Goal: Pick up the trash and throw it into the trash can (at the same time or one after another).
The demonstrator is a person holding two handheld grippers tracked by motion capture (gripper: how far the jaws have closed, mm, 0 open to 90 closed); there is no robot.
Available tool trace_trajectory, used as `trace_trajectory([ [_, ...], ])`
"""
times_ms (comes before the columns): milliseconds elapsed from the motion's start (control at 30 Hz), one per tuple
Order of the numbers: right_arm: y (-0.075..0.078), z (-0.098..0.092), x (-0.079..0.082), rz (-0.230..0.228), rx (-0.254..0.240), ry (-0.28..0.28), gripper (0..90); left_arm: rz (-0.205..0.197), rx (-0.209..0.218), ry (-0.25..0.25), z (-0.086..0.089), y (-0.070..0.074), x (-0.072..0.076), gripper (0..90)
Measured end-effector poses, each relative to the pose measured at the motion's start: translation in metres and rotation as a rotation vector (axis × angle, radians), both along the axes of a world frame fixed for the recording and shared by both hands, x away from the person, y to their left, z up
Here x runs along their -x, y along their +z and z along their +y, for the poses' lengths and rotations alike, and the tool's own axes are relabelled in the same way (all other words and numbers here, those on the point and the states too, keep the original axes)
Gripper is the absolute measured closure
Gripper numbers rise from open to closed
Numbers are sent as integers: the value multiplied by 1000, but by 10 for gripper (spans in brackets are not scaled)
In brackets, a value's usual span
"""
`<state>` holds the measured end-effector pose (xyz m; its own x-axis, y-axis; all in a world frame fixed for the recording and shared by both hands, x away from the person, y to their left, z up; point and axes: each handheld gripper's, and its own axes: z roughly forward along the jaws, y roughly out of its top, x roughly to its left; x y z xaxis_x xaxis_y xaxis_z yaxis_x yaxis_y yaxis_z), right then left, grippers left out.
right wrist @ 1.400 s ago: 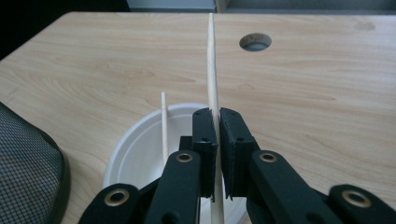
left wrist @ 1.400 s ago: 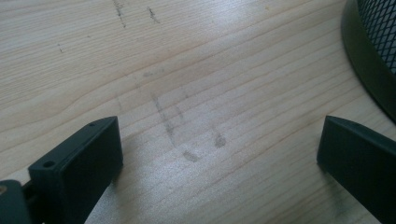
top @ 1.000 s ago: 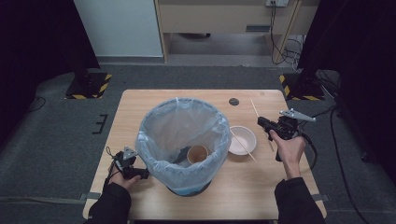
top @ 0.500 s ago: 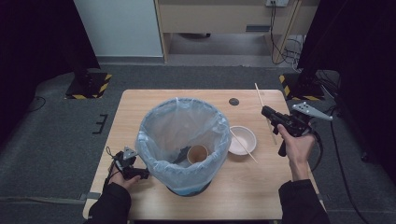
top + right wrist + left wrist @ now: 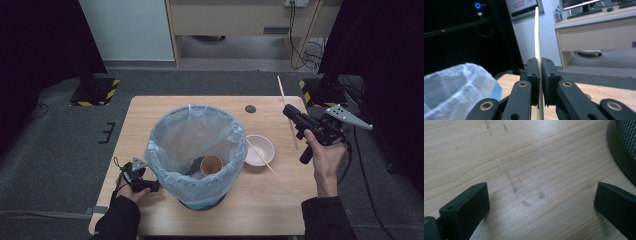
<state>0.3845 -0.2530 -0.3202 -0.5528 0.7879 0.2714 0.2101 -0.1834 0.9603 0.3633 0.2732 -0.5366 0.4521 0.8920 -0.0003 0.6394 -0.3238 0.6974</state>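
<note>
1. The chopstick (image 5: 287, 109) is held off the bench, at about 3 o'clock from the bin, over the bench's right edge. It runs up past the jaws toward 12 o'clock in the high view, and its lower end hangs down toward the wood.

2. The work looks like clearing tableware into the lined bin (image 5: 196, 150). A paper cup (image 5: 211, 164) already lies inside the blue liner, so that part seems done.

3. Left to do, by my reading: this chopstick has to travel to the bin, and a second chopstick (image 5: 260, 156) rests across the white bowl (image 5: 259, 149) just beside the bin at its 3 o'clock. Bowl and second stick are both untouched on the bench (image 5: 150, 115).

4. The right hand-held gripper (image 5: 538, 75) is clamped on the chopstick. In the right gripper view its two black jaws press flat against the thin pale stick, which rises straight up between them, with no gap to see.

5. The left hand-held gripper (image 5: 134, 175) rests low at about 8 o'clock from the bin, near the bench's front left corner. In the left gripper view its jaws stand wide apart over bare, scuffed wood, holding nothing, with the bin's dark base at the frame's right edge.
</note>
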Motion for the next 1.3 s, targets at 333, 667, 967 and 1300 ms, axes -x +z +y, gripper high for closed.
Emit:
trace_trajectory([
  [333,24,8,15,-89,-22,41,858,0,2,1,0,0,0,0],
  [667,43,19,27,-156,-45,81,858,0,2,1,0,0,0,0],
  [967,56,36,34,-200,-65,130,858,0,2,2,0,0,0,0],
  [1300,70,60,36,-225,-67,185,858,0,2,1,0,0,0,0],
])
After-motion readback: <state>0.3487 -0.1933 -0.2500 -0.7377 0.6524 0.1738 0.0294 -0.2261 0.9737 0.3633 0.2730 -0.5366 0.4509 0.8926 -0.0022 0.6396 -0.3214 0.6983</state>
